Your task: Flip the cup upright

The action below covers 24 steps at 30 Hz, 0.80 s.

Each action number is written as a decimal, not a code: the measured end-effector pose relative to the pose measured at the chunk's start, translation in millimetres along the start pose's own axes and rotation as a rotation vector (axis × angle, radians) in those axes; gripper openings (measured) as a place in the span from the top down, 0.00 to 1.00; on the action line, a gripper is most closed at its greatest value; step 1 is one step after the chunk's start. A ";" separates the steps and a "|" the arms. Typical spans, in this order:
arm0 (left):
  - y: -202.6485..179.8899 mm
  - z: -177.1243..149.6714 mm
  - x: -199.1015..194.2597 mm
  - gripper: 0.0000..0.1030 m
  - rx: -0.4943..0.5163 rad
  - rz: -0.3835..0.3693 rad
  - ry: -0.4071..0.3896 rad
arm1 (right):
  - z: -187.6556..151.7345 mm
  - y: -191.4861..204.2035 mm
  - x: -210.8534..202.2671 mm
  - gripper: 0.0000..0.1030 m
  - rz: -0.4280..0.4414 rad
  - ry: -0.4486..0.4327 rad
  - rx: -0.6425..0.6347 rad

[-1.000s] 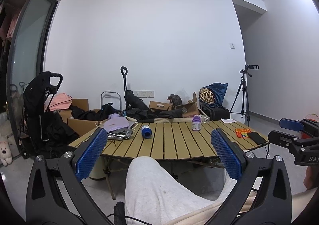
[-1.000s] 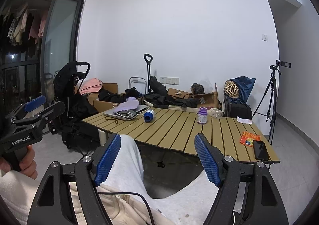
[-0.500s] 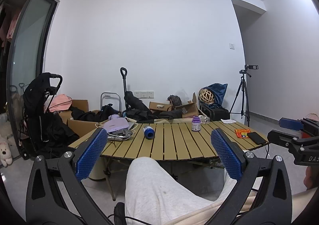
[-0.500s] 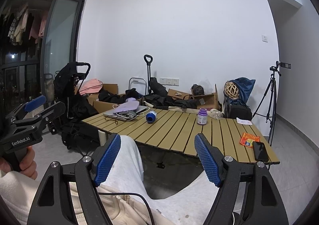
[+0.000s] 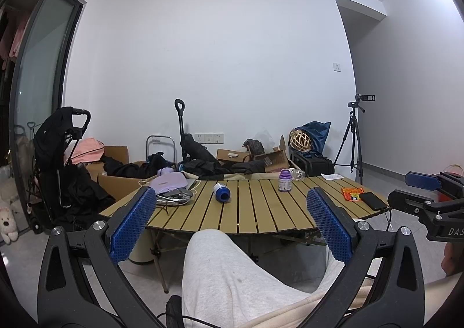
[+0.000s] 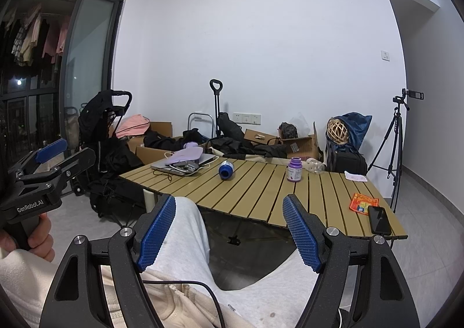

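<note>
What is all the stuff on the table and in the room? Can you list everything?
cup: one, blue and white, lying on its side mid-table
bottle: one, purple, upright, right of the cup
laptop: one, silver, table's left end, under a lilac pouch
phone: one, black, table's right edge
packet: one, orange, beside the phone
table: one, tan slats
stroller: one, black, left of the table
tripod: one, black, right corner, camera on top
left gripper: black with blue fingers, open
right gripper: black with blue fingers, open
</note>
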<state>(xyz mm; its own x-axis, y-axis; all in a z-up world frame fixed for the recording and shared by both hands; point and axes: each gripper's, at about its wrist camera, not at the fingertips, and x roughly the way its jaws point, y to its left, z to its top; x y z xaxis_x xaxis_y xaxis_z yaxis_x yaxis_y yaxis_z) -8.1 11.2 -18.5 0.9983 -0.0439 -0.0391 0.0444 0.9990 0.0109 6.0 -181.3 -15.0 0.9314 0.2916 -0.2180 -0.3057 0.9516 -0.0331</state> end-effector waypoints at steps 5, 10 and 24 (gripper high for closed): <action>0.0 -0.1 -0.1 0.00 0.000 0.001 0.000 | -0.2 0.7 0.0 0.21 0.001 0.001 0.000; 0.5 -0.3 0.0 0.00 0.001 0.000 0.000 | -0.2 0.0 0.2 0.21 0.003 0.001 0.000; 5.2 1.8 -0.2 0.00 0.004 -0.011 0.003 | 0.2 0.5 0.0 0.21 0.002 0.003 0.001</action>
<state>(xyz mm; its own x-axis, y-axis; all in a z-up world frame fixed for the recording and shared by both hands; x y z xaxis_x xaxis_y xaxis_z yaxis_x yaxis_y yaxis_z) -7.9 16.4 -16.6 0.9976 -0.0546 -0.0425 0.0552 0.9984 0.0147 5.9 -180.8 -14.8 0.9301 0.2933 -0.2210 -0.3073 0.9511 -0.0315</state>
